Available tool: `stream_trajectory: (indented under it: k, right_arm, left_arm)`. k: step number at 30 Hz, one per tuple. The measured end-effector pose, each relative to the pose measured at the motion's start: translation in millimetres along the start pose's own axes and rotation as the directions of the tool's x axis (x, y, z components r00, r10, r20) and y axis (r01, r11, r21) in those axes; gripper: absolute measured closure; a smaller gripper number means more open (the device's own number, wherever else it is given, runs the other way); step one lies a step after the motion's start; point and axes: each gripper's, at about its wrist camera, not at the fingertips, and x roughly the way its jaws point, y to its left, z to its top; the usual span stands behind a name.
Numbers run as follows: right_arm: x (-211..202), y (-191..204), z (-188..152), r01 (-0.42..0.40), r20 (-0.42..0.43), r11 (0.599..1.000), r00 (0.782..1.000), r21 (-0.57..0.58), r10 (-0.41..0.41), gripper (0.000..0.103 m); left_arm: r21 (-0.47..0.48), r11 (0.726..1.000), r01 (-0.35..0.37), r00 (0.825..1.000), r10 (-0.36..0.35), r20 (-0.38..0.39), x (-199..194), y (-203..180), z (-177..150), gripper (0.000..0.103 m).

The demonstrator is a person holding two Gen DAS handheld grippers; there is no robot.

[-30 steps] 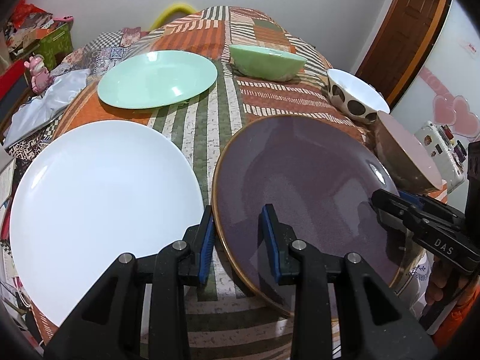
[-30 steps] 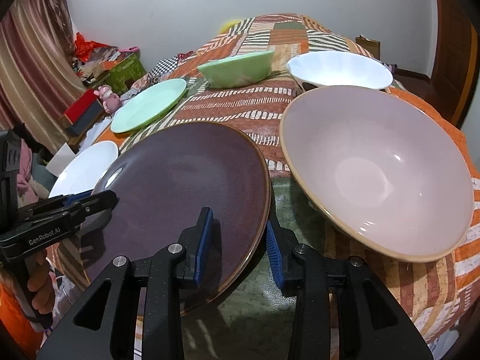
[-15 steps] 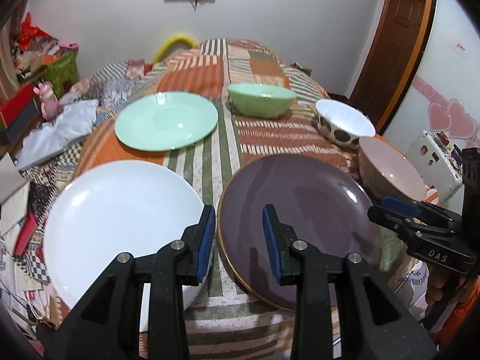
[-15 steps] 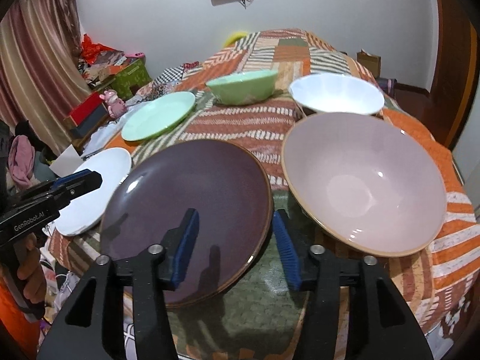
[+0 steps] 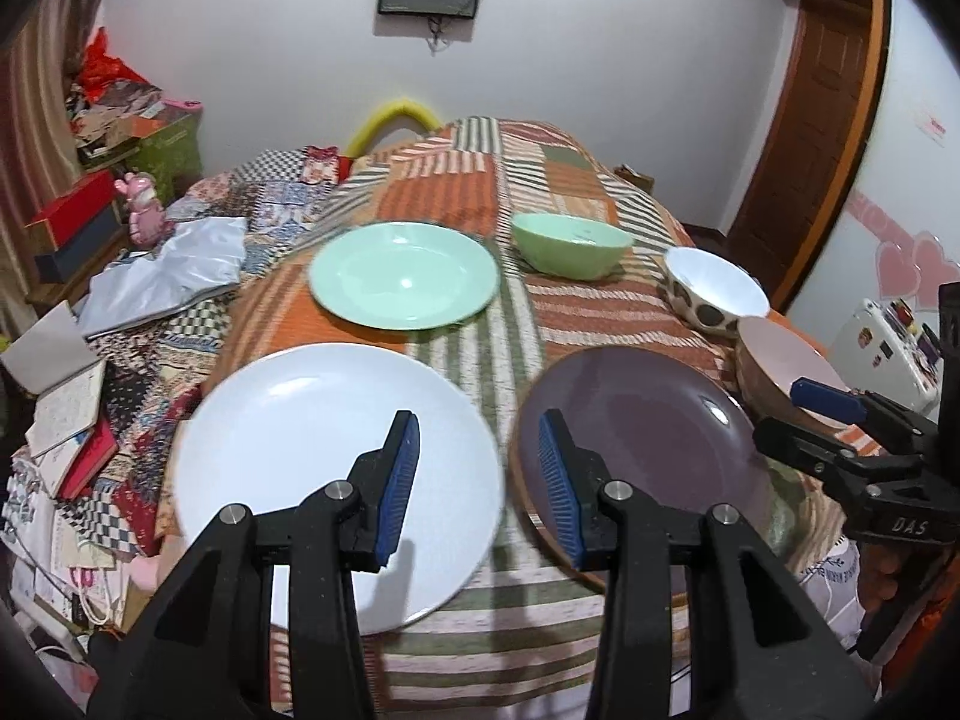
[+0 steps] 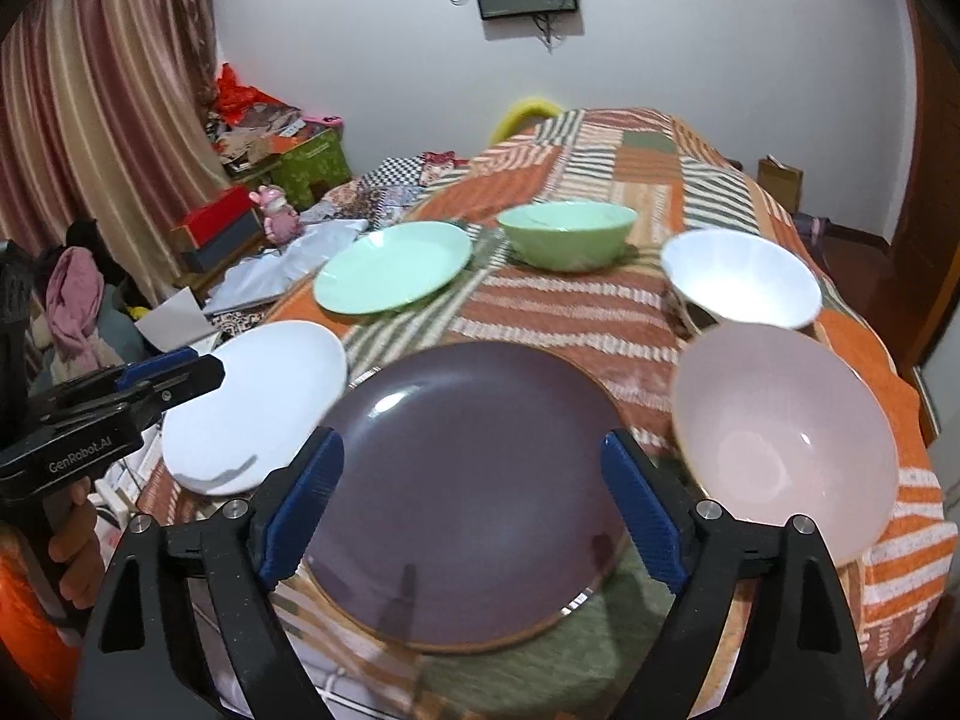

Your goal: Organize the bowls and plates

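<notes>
On a patchwork-covered table lie a white plate (image 5: pixel 336 468) (image 6: pixel 258 402), a dark purple plate (image 5: pixel 648 450) (image 6: pixel 474 516) and a mint green plate (image 5: pixel 402 273) (image 6: pixel 393 267). Behind and to the right stand a green bowl (image 5: pixel 570 243) (image 6: pixel 567 234), a white spotted bowl (image 5: pixel 714 288) (image 6: pixel 741 285) and a pink bowl (image 5: pixel 786 366) (image 6: pixel 780 438). My left gripper (image 5: pixel 477 480) is open and empty above the gap between the white and purple plates. My right gripper (image 6: pixel 474 504) is wide open and empty above the purple plate.
To the left of the table lie a grey plastic bag (image 5: pixel 162 270), books (image 5: pixel 66 414), boxes and a pink toy (image 5: pixel 144 210). A wooden door (image 5: pixel 822 120) is at the right. A yellow chair back (image 5: pixel 396 117) stands behind the table.
Both grippers have pulled back and risen from the plates. The right gripper has opened much wider and shifted left over the purple plate. The left gripper has opened a little.
</notes>
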Motion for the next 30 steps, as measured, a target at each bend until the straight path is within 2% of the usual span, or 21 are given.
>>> stream_trajectory:
  k: [2, 3, 5, 12, 17, 22, 27, 30]
  right_arm:
    - [2.3, 7.1, 3.5, -0.002, 0.007, 1.0, 1.0, -0.016, 0.002, 0.015]
    - [3.3, 9.8, 4.3, -0.003, 0.008, 1.0, 1.0, -0.023, 0.003, 0.008]
    - [7.2, 18.4, 6.7, 0.007, 0.014, 0.999, 1.0, -0.041, -0.007, 0.005]
    - [23.1, 46.7, 12.8, 0.012, 0.014, 0.994, 1.0, -0.108, -0.011, 0.004]
    - [39.7, 61.7, 21.0, -0.016, -0.009, 0.989, 1.0, -0.15, 0.014, 0.004]
    - [61.1, 70.4, 28.7, -0.081, -0.06, 0.985, 0.996, -0.153, 0.072, 0.007]
    - [90.9, 80.6, 32.9, -0.102, -0.149, 0.976, 0.986, -0.193, 0.074, 0.036]
    - [104.7, 85.1, 33.1, -0.126, -0.198, 0.969, 0.977, -0.212, 0.084, 0.045]
  left_arm:
    - [-0.011, 1.0, -0.025, 1.0, 0.025, 0.006, -4.8, 10.5, 0.0, 0.062]
    - [-0.017, 0.999, -0.037, 0.999, 0.037, 0.01, -7.6, 16.1, -0.6, 0.061]
    - [-0.029, 0.998, -0.057, 0.998, 0.058, 0.016, -12.2, 26.1, -2.0, 0.058]
    - [-0.083, 0.987, -0.135, 0.991, 0.135, -0.008, -18.5, 68.9, -11.6, 0.057]
    - [-0.115, 0.978, -0.174, 0.984, 0.17, -0.043, -13.8, 93.2, -20.5, 0.057]
    - [-0.135, 0.971, -0.2, 0.978, 0.19, -0.082, -7.2, 113.9, -28.4, 0.057]
    - [-0.153, 0.963, -0.223, 0.971, 0.206, -0.117, -1.4, 132.4, -35.8, 0.057]
    - [-0.164, 0.96, -0.226, 0.969, 0.205, -0.137, 5.0, 140.9, -39.2, 0.057]
